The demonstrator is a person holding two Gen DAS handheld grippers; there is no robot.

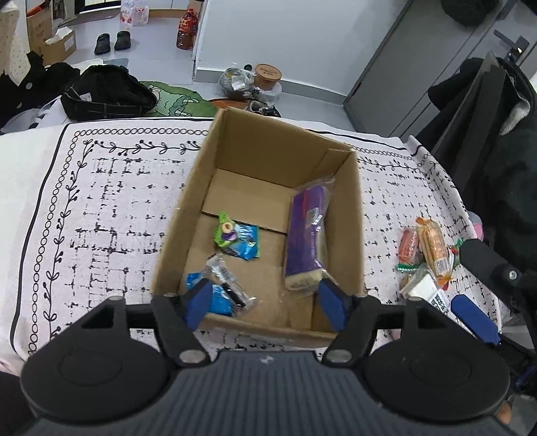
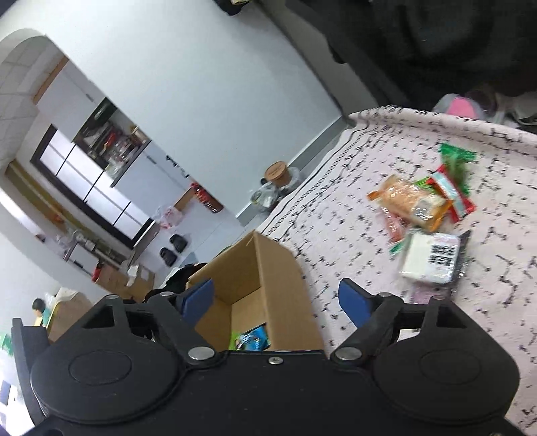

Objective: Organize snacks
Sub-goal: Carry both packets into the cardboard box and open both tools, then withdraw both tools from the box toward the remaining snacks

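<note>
An open cardboard box (image 1: pixel 352 214) sits on the patterned tablecloth (image 1: pixel 100 208). Inside lie a purple snack pack (image 1: pixel 307 234), a green and blue packet (image 1: pixel 236 238) and a blue packet (image 1: pixel 221 291) by the near wall. My left gripper (image 1: pixel 265 303) is open and empty above the box's near edge. A pile of snacks lies right of the box: an orange packet (image 1: pixel 433 246) and a white packet (image 1: pixel 426 291). My right gripper (image 2: pixel 277 300) is open and empty, tilted, over the box corner (image 2: pixel 268 268), left of the pile (image 2: pixel 423 208). Its blue pad shows in the left wrist view (image 1: pixel 473 317).
Dark clothing (image 1: pixel 107 94) lies on the floor beyond the table's far left. A dark coat on a chair (image 1: pixel 496 141) stands at the right edge. Food tubs (image 1: pixel 255 80) and a red bottle (image 1: pixel 186 32) sit on the floor behind.
</note>
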